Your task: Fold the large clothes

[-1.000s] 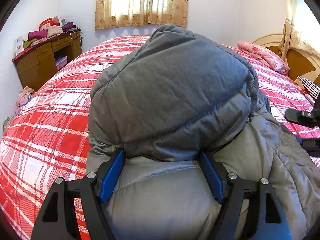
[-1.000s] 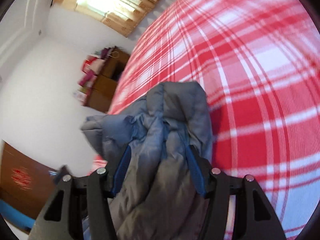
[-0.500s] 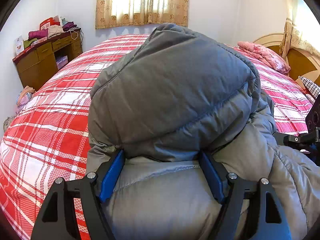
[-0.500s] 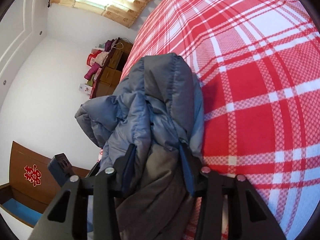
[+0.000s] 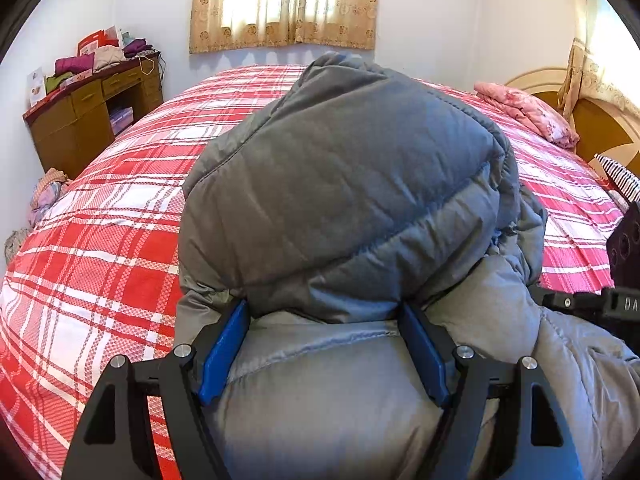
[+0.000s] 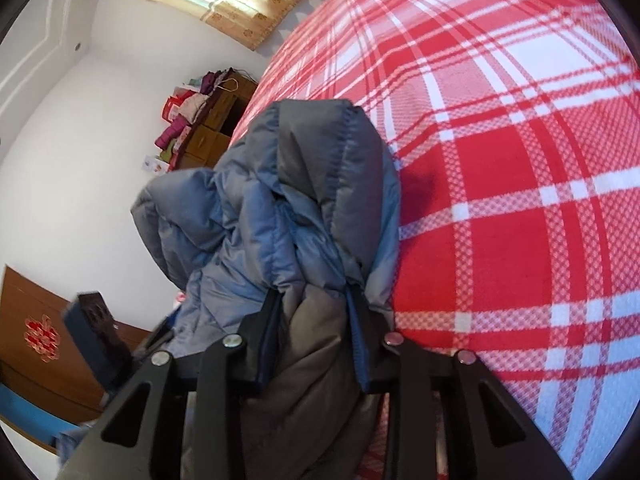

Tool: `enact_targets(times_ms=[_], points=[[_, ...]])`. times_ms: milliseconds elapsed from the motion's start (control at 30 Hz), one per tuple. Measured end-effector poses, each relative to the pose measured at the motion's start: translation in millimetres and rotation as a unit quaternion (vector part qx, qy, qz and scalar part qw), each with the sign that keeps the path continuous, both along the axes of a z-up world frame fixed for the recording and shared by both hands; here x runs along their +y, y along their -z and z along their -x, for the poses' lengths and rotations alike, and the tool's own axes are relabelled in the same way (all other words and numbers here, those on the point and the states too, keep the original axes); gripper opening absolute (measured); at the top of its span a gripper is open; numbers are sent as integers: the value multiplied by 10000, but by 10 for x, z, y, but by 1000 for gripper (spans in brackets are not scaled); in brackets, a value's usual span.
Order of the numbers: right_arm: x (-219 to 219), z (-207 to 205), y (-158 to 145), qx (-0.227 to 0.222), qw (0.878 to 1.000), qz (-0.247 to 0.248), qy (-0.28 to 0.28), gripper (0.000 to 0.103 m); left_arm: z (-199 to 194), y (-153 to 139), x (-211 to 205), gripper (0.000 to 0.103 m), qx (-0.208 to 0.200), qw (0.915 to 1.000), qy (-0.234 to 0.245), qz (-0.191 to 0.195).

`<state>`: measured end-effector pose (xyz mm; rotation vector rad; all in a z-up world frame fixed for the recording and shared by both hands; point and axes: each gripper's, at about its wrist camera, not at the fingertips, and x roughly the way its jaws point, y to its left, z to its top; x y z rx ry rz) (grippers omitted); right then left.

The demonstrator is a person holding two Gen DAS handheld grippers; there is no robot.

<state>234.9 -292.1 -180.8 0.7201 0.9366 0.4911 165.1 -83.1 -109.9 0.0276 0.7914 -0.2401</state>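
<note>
A grey padded down jacket [image 5: 344,200] is bunched up over the red plaid bed [image 5: 100,264]. My left gripper [image 5: 324,344] is shut on a thick fold of the jacket, which fills the space between its blue pads and hides the bed ahead. My right gripper [image 6: 312,332] is shut on another bunched part of the jacket [image 6: 288,208] and holds it above the bed [image 6: 520,160]. The right gripper's body shows at the right edge of the left wrist view [image 5: 616,276].
A wooden desk [image 5: 84,120] with piled clothes stands at the far left by the wall. A pink folded blanket [image 5: 528,116] lies near the wooden headboard [image 5: 592,128] at the right. A curtained window [image 5: 284,4] is at the back.
My right gripper has moved in toward the left one and tilted, carrying its part of the jacket. The left gripper has stayed still with its fold.
</note>
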Motion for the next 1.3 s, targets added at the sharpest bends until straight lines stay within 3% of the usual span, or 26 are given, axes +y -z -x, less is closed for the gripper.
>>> enact_targets(times_ms=[200,433,633,700,800,933,1033,1133,1233,1300], points=[[28,39,-18,45,9999,130,105,31,-8,-4,-22,77,69,10000,28,-58],[35,7,-86,274,9994,185,75,31,82,-257,111,77,184,9991,287,270],[77,-18,-126,268,9991,290,122,31,139,-621,204,77,-179,9977,398,521],[87,23,-250,215,9984,506,136,38,140,-764,238,77,-399,9973,418,455],[59,132,-596,-224,9941,1033,259,39,62,-877,355,77,-536,9972,386,364],[114,79,-1087,-803,9851,1498,276,39,-189,-821,456,77,-528,9983,112,208],[426,-171,-1272,-1010,9812,1636,-175,39,-399,-738,374,77,-395,9986,7,342],[831,-447,-1152,-1006,9622,2497,-422,39,-568,-630,106,77,-266,9995,96,173],[936,-602,-763,-690,9494,3046,-326,39,-654,-519,-201,77,-247,9993,283,-71],[811,-590,-553,-538,9551,2911,-132,39,-693,-429,-346,77,-217,9986,386,-283]])
